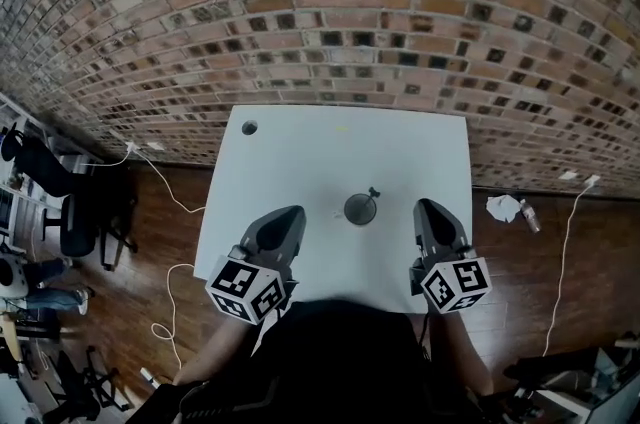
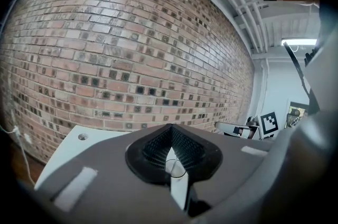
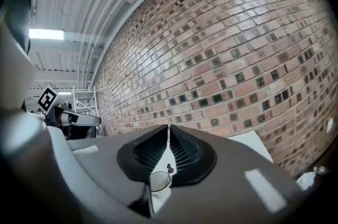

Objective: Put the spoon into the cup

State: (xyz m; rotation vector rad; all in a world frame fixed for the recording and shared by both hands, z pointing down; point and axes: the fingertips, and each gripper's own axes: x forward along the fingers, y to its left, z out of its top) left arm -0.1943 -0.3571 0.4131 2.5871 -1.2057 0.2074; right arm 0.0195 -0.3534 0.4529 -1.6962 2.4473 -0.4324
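Chair: a black office chair stands on the wooden floor at the far left.
Left cable: a white cable trails over the floor up to the left edge of the table.
Table: white, with its far edge against the brick wall. A small round hole sits near its far left corner.
Left gripper: the left gripper is over the near left part of the table, just left of the cup and apart from it. Its jaws are pressed together at the tips with nothing between them. In the left gripper view the cup shows through the gap below the ribbed pads.
Left cube: its marker cube is at the table's near edge.
Cup: clear-looking and upright near the middle of the table, between the two grippers and touched by neither.
Spoon: the spoon stands in the cup, its dark end leaning out over the far right rim.
Right gripper: the right gripper is just right of the cup, pointing towards the wall. Its jaws are drawn together to a thin slit and grip nothing.
Paper: a crumpled white scrap lies on the floor to the right of the table.
Right cable: another white cable runs across the floor at the far right.
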